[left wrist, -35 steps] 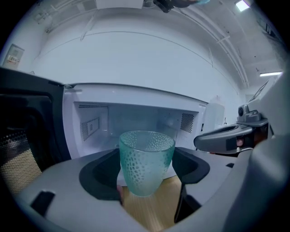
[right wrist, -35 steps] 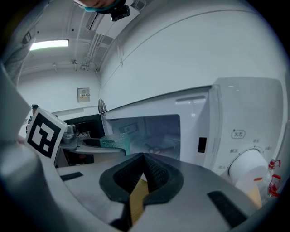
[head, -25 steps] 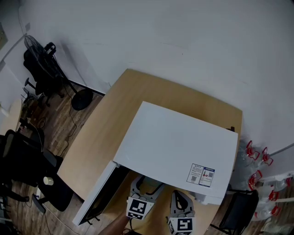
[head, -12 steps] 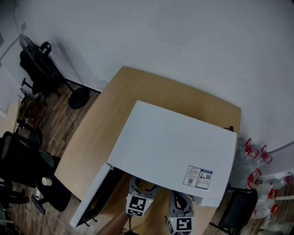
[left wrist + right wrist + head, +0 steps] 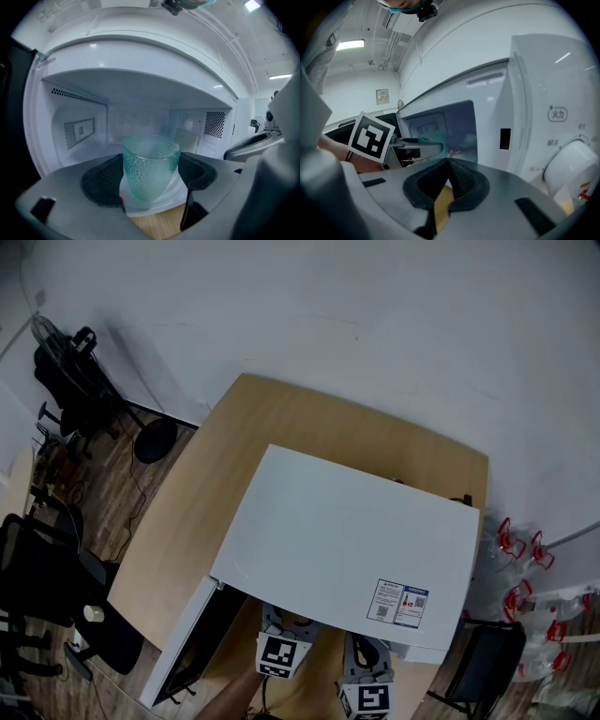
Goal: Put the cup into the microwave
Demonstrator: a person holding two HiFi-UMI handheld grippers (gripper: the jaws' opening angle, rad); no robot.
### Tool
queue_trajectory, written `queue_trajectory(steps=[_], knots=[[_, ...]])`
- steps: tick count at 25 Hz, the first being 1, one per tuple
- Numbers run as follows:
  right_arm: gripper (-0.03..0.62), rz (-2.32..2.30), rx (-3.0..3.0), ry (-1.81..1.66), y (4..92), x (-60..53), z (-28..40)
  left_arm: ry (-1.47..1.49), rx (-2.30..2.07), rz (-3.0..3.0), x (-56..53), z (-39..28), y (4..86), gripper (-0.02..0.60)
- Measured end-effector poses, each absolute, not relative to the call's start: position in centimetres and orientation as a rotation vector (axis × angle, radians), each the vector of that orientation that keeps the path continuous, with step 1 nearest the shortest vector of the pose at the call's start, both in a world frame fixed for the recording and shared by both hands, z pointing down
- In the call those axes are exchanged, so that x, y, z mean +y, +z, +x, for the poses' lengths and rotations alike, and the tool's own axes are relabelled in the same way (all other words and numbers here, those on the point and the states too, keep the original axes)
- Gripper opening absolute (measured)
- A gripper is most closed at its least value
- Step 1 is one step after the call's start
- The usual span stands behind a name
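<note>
A white microwave (image 5: pixel 356 540) stands on a wooden table (image 5: pixel 244 427), its door (image 5: pixel 183 648) swung open to the left. My left gripper (image 5: pixel 151 187) is shut on a teal dimpled glass cup (image 5: pixel 151 164), held upright just in front of the open white cavity (image 5: pixel 140 122). In the head view the left gripper (image 5: pixel 283 638) reaches under the microwave's front edge, which hides the cup. My right gripper (image 5: pixel 449 180) is shut with nothing between its pads. It hangs beside the left one, in front of the control panel and its knob (image 5: pixel 574 164). The right gripper (image 5: pixel 367 681) also shows in the head view.
Black office chairs (image 5: pixel 56 577) and a floor fan (image 5: pixel 155 437) stand on the wooden floor to the left. Water bottles with red handles (image 5: pixel 520 568) and a dark chair (image 5: pixel 487 662) are at the right. A white wall runs behind the table.
The head view has drifted slightly. The left gripper with the cup now sits a little further under the microwave's front edge. The right gripper has stayed beside it.
</note>
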State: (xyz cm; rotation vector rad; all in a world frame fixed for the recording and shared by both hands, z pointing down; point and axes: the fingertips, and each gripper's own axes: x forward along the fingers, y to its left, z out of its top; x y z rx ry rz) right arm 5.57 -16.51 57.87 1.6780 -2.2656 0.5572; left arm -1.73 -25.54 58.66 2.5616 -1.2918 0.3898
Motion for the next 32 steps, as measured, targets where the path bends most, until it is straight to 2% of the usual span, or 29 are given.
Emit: queue_trajectory(steps=[32], knots=[[0.017,1.686,-2.301,0.471,53.8,-13.0,4.1,0.35,-1.366,2.597,-22.3,-3.4,54.3,0.376]])
